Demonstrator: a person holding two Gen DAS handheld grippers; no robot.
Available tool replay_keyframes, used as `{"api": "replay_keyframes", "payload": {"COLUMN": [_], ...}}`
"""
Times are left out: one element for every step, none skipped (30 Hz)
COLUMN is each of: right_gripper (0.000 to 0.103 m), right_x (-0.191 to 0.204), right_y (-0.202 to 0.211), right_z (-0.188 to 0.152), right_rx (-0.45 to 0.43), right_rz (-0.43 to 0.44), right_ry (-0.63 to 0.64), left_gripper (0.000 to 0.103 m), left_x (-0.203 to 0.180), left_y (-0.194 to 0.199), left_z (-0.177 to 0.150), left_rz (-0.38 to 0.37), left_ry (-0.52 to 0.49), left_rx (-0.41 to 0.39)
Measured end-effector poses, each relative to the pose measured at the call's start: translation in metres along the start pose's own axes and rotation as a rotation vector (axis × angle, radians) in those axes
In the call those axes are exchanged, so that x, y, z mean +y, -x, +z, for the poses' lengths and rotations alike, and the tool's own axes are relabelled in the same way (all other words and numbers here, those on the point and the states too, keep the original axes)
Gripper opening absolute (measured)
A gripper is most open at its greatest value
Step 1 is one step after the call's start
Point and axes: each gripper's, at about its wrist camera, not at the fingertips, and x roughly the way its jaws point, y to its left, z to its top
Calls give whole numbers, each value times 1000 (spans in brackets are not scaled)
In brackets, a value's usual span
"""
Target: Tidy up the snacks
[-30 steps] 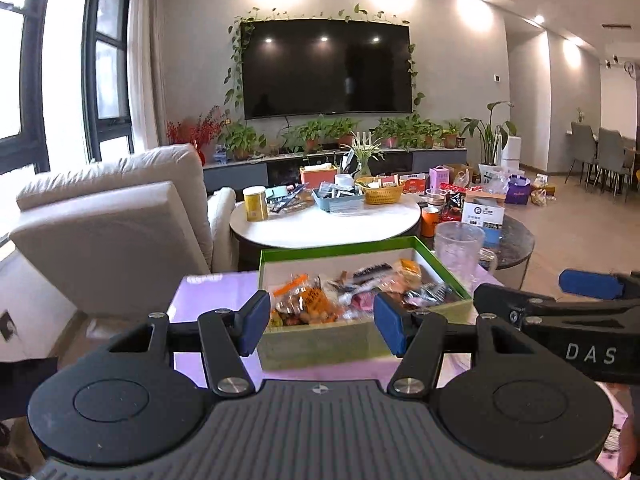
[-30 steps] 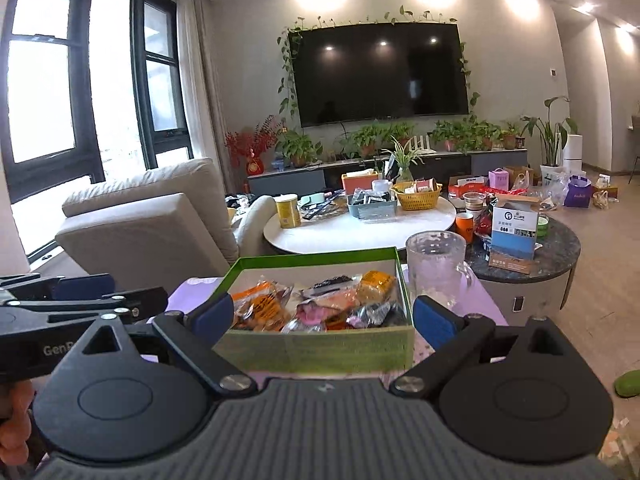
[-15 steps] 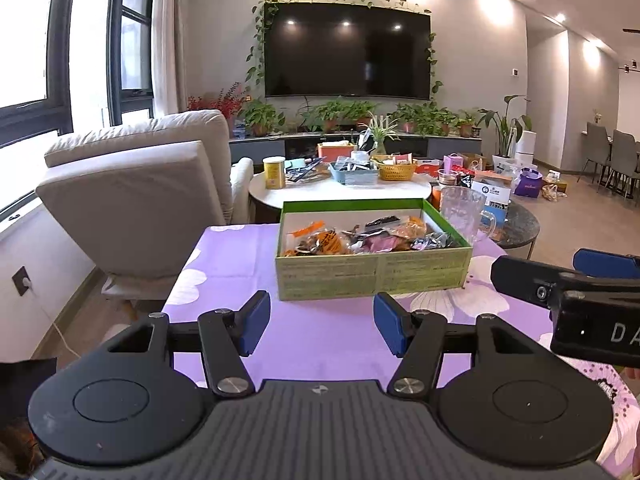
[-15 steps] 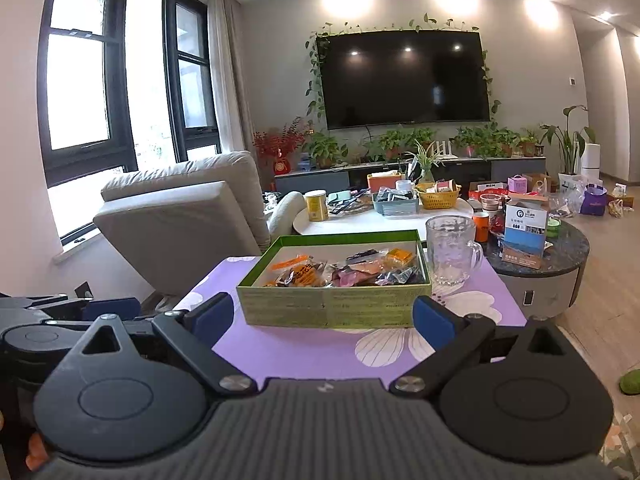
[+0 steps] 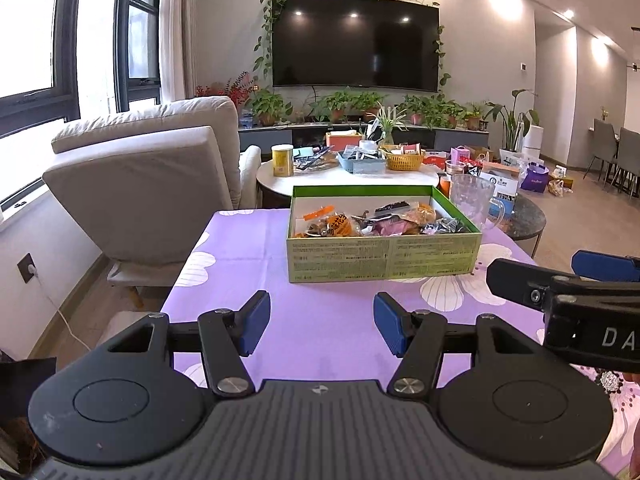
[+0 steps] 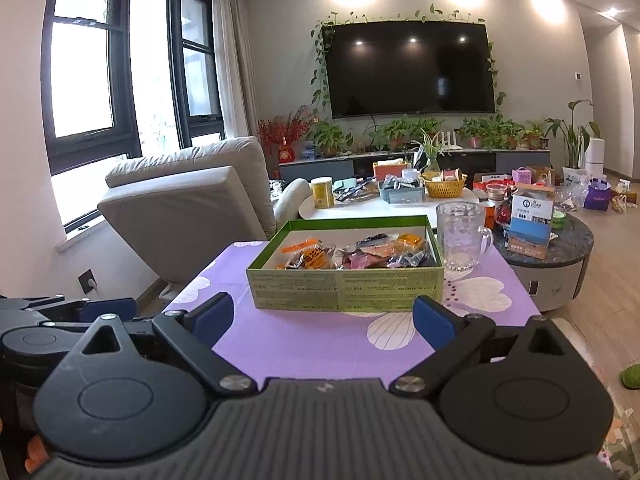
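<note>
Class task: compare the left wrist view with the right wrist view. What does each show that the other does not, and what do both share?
Only the left wrist view shows the dining chairs at far right and the right gripper's side reaching in from the right. Only the right wrist view shows the green object on the floor and the left gripper's side at the left edge. Both share the green snack box on the purple tablecloth, the glass mug beside it, the television, and open grippers, left gripper and right gripper.
</note>
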Motion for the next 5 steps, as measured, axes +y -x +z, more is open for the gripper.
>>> {"api": "replay_keyframes", "payload": {"right_gripper": [51, 51, 51, 51, 51], "right_x": [1, 0, -2, -2, -2], "right_y": [0, 0, 0, 0, 0], "right_z": [-2, -2, -3, -4, -5], "right_rx": [3, 6, 9, 11, 14], "right_rz": [0, 0, 0, 0, 1], "right_ry": [-2, -5, -9, -12, -15], "left_gripper": [55, 55, 55, 55, 55], "left_x": [-1, -1, -2, -2, -2], "left_y": [-1, -1, -1, -2, -2], "left_z": [-1, -1, -2, -3, -3], "left_rz": [1, 2, 3, 4, 6], "left_ry": [-2, -4, -6, -7, -9], "left_rx": [3, 7, 10, 14, 18]}}
